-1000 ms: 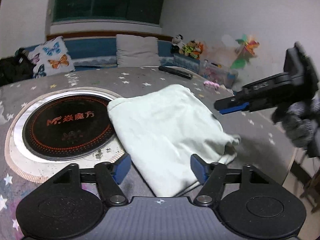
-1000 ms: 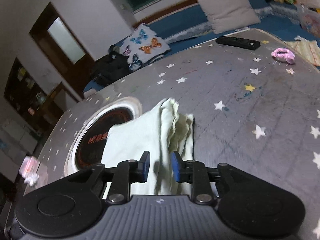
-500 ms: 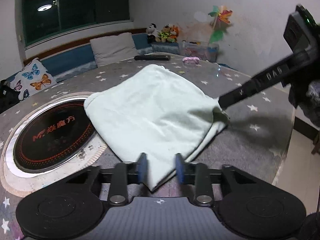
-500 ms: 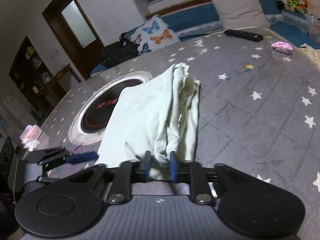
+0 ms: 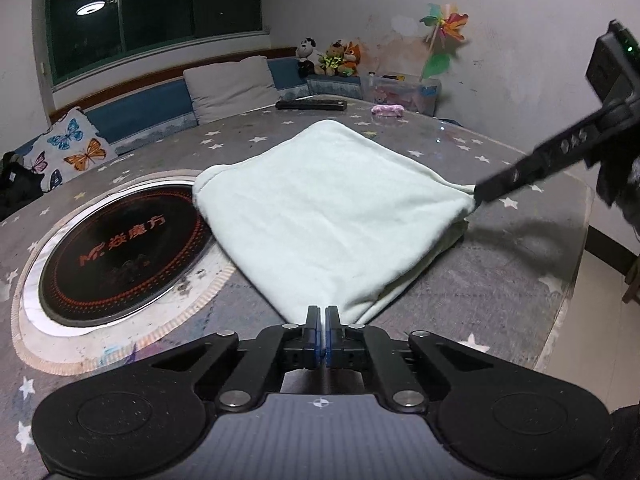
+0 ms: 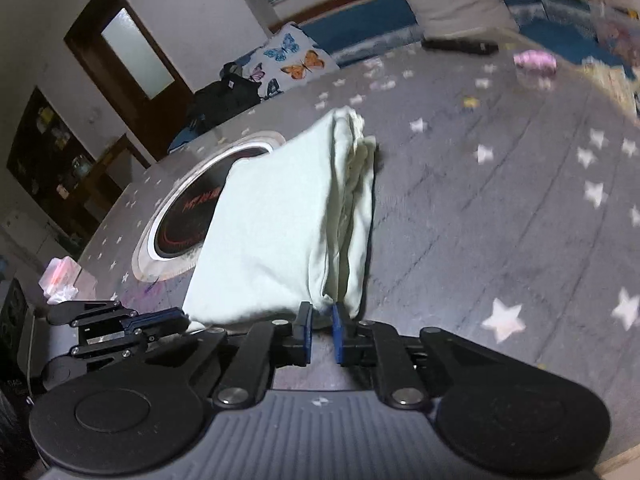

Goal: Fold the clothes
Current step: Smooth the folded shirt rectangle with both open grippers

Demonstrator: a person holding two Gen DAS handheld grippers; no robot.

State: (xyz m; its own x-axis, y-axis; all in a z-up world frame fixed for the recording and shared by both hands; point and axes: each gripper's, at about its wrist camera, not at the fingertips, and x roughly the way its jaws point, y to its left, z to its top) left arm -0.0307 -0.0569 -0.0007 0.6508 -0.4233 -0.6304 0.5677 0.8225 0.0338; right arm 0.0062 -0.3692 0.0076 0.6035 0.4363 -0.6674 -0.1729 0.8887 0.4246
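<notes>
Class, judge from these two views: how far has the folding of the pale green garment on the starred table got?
Done: the pale green garment already lies in a layered rectangle. In hand: the left gripper is shut on its near corner, and the right gripper pinches another corner. Left: probably one more fold across, then letting go.

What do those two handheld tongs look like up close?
Both are matt black plastic. The left tongs and right tongs each have two round discs, jointed link arms with silver rivets, a ribbed grey base and blue pads inside the tips.

Pale green folded garment lies flat, partly overlapping the round cooktop.
</notes>
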